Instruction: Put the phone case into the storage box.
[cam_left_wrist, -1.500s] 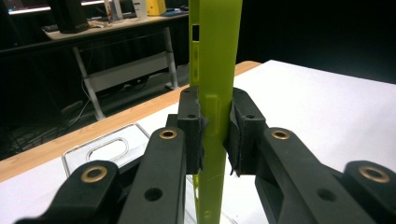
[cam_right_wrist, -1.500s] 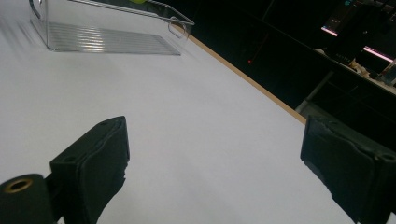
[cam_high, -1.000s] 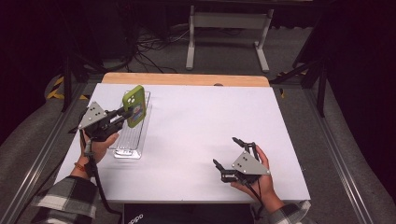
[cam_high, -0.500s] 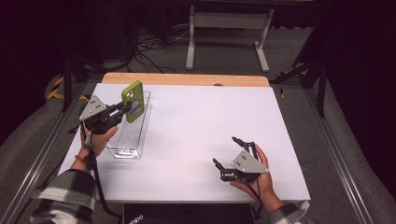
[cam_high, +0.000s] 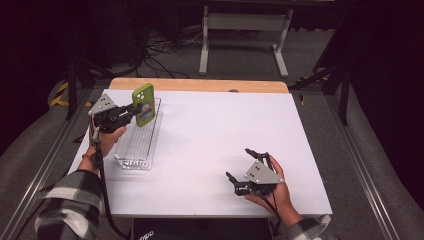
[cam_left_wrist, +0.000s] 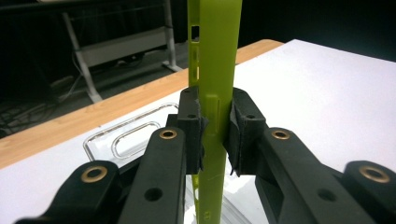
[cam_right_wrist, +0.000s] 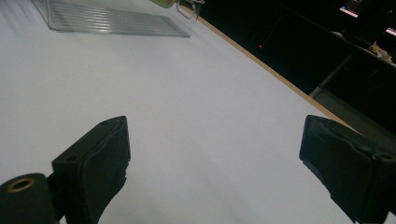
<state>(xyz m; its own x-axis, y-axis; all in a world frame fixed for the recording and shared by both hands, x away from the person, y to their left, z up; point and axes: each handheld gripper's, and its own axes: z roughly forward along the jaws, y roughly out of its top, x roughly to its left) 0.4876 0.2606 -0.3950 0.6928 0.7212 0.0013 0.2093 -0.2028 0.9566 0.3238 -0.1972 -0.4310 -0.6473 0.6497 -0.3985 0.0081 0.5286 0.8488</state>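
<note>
My left claw (cam_high: 134, 111) pinches a lime-green smartphone in a matching plastic case (cam_high: 143, 104), held upright on its long edge. In the left gripper view the two black pads (cam_left_wrist: 192, 126) press flat on the phone's (cam_left_wrist: 215, 93) opposite faces, with its thin green edge rising between them and running on below them. The phone hangs directly above the far end of a clear, ribbed plastic tray (cam_high: 138, 145), a long rectangular bin that lies just below and ahead of this claw (cam_left_wrist: 215, 135); I cannot tell whether the phone's lower edge touches the tray (cam_left_wrist: 130, 135). The tray sits on the white-covered table (cam_high: 220, 135), whose bare wooden strip (cam_high: 200, 85) runs along the far edge beyond the claw.

My right claw (cam_high: 249, 167) rests low on the near right part of the table, well apart from the phone and tray. Its jaws are spread wide with bare white table (cam_right_wrist: 196, 107) between the pads (cam_right_wrist: 100, 158). From this claw (cam_right_wrist: 215, 163), the tray (cam_right_wrist: 112, 18) lies far ahead and to the left.
</note>
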